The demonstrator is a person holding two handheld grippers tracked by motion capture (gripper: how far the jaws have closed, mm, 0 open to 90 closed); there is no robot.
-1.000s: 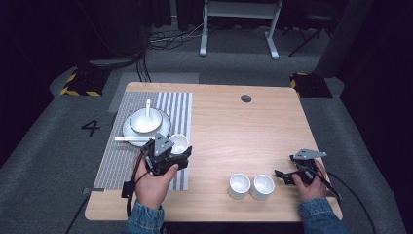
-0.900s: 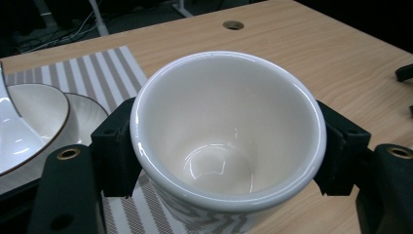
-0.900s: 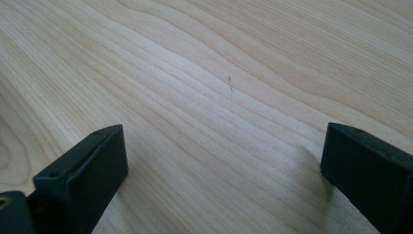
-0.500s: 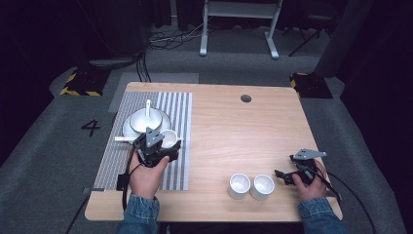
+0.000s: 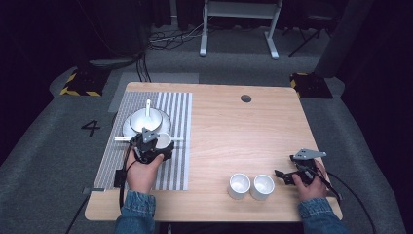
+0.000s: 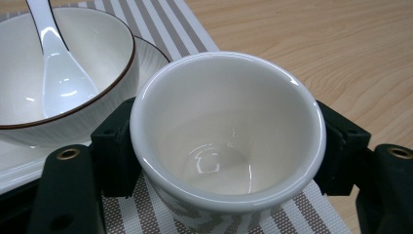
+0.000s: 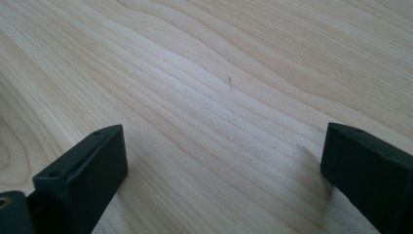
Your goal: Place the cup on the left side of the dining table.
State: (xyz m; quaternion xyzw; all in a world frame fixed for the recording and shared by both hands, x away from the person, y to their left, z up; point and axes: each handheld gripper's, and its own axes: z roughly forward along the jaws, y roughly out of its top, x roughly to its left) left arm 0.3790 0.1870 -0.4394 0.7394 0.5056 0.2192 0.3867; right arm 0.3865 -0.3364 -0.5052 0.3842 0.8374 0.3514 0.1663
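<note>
The left gripper (image 6: 221,141) clamps a small white cup (image 6: 226,129) over the striped placemat (image 5: 175,161), at 5 o'clock of the bowl (image 5: 146,119) that holds a spoon (image 6: 58,73). Lowering the cup level, clear of the bowl's plate (image 6: 151,51), seems wise. The right gripper (image 5: 293,174), jaws wide and empty, rests at 3 o'clock of two more cups (image 5: 251,186).

Dark lab or studio; hazard-taped floor blocks (image 5: 79,83); floor cables (image 5: 170,38); numbered carpet (image 5: 91,128).
</note>
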